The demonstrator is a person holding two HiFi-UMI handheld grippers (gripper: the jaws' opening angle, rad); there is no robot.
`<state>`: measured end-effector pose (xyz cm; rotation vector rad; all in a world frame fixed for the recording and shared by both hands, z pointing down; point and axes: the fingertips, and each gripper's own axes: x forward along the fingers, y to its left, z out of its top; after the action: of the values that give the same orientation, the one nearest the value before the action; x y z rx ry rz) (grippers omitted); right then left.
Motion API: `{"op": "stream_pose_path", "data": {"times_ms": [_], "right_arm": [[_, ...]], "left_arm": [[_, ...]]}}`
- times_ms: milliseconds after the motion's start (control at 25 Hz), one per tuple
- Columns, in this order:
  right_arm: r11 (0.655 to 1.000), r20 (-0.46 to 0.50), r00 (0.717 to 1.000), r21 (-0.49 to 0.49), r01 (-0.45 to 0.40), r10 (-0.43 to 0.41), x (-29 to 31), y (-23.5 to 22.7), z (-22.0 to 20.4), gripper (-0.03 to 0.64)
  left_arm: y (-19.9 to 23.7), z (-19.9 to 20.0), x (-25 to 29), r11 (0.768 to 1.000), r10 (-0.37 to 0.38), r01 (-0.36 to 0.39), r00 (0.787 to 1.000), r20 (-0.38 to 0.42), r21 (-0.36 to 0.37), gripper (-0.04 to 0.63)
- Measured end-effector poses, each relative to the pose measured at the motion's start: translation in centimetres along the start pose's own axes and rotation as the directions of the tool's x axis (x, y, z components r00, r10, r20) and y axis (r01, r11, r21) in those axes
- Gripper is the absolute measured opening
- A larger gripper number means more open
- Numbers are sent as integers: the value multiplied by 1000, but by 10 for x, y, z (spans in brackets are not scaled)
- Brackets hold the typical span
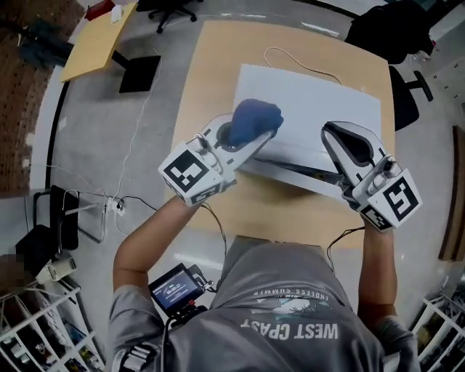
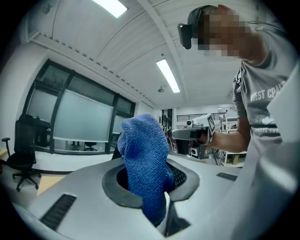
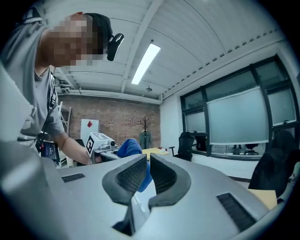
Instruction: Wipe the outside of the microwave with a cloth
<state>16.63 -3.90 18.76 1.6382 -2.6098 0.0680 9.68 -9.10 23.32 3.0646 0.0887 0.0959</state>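
Person: grey T-shirt (image 1: 290, 320) at the bottom of the head view, both forearms reaching forward, a small device with a lit screen (image 1: 174, 287) at the left of the waist.
Left gripper (image 1: 256, 138): held in the left hand, marker cube (image 1: 190, 173) toward the person, jaws pointing away and to the right; the jaws are clamped tight on a blue cloth.
Blue cloth (image 1: 254, 120): bunched terry fabric, one end pinched between the left pads, the rest standing out past the fingertips in a rounded lump. From above it lies over the near left corner of the microwave; contact with the top cannot be told.
Right gripper (image 1: 333, 134): held in the right hand, marker cube (image 1: 396, 197) toward the person, jaws pointing away and slightly left. Its own view shows the pads drawn nearly together with only a thin slit, and nothing gripped; the blue seen through the slit is the cloth far off in the other gripper.
Microwave (image 1: 312, 102): white box, flat top facing up, dark strip along its near edge, standing on the table between and beneath the two grippers.
Table (image 1: 211, 87): light wood, with a thin cable (image 1: 290, 58) looping behind the microwave.
Floor (image 1: 94, 131): grey, with a power strip (image 1: 116, 207) and leads at left.
Far side: a second wooden tabletop (image 1: 94, 40) at upper left and the base of an office chair (image 1: 171, 11).
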Motion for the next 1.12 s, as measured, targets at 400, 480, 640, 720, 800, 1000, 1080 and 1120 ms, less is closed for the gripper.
{"op": "stream_pose_path", "data": {"times_ms": [400,480,640,720,800,1000,1080,1120], "right_arm": [[973,5,973,-8,229,-229,-135,-19,-8,25],[968,5,968,-3,249,-249,-159,-21,-9,25],[962,3,962,5,273,-273,-194,-22,-12,25],[960,1,960,11,281,-281,-205,-23,-13,25],[959,0,959,17,284,-284,-216,-24,-15,25],[961,3,962,29,274,-274,-244,-27,-19,25],[963,3,963,32,268,-268,-256,-28,-20,25],[964,2,964,33,265,-266,-262,-29,-20,25]], "left_arm": [[-71,6,73,995,-42,42,999,6,86,79],[-86,5,87,995,-48,48,999,-1,90,80],[-107,1,102,994,-53,54,998,-18,98,79],[-114,-1,105,994,-53,56,998,-29,89,79],[-124,0,111,994,-57,60,998,-36,87,79],[-151,2,125,992,-61,65,997,-44,108,80],[-162,2,131,992,-59,64,997,-47,107,80],[-168,3,135,992,-58,63,997,-49,107,80]]}}
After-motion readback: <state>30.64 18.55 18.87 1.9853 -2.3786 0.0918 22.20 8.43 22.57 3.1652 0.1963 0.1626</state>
